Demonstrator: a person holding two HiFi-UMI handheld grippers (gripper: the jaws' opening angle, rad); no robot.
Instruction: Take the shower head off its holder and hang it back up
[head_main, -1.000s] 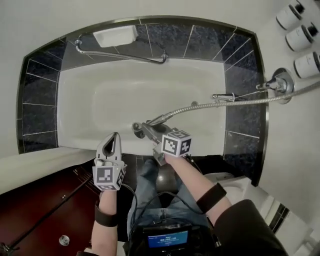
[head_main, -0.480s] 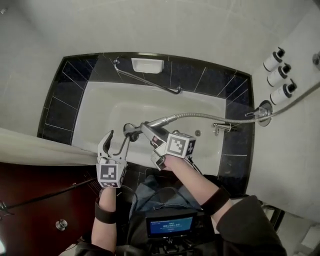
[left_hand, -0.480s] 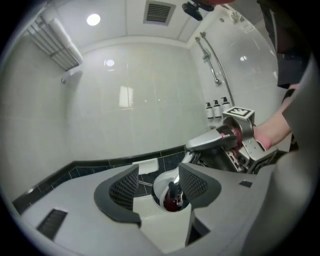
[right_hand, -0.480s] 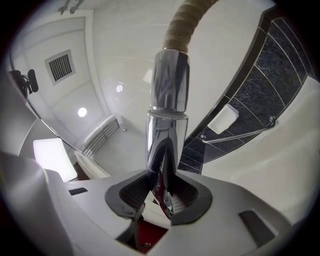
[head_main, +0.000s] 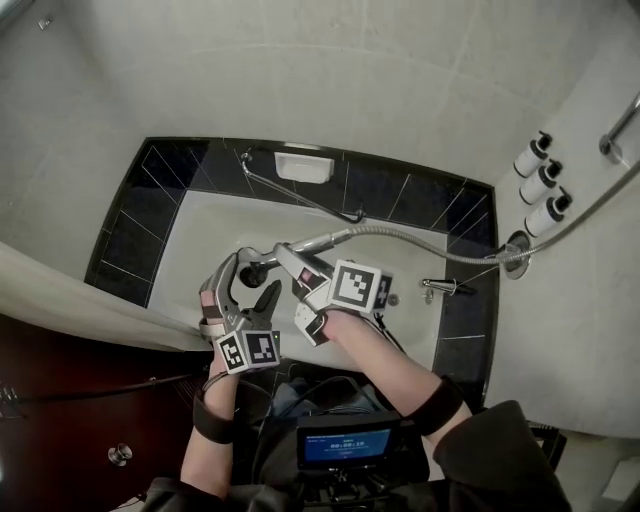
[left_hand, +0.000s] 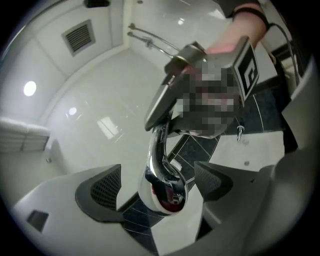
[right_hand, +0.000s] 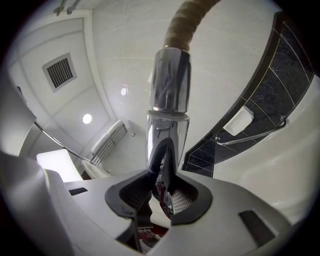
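Below you lies a white bathtub (head_main: 205, 235) edged in black tiles (head_main: 130, 230). A soap dish (head_main: 305, 167) sits beside its grab bar (head_main: 300, 193). Three bottles (head_main: 541, 182) hang on the wall.

The ribbed chrome shower hose (head_main: 375, 229) runs out of the head view at the right edge, so its upper end is unseen; the right gripper view cuts it at the top. The lower end of the chrome shower handle (right_hand: 170, 82) vanishes between the pads of the right claw (right_hand: 162, 150). The round chrome shower head (left_hand: 162, 192) is partly behind the left claw (head_main: 248, 280) in the head view, and its spray face cannot be made out. A chrome wall bar (head_main: 620, 125) is cut by the right edge. Print on the three white pump bottles (head_main: 541, 182) and on the small blue-lit screen (head_main: 345, 447) is too small to read.
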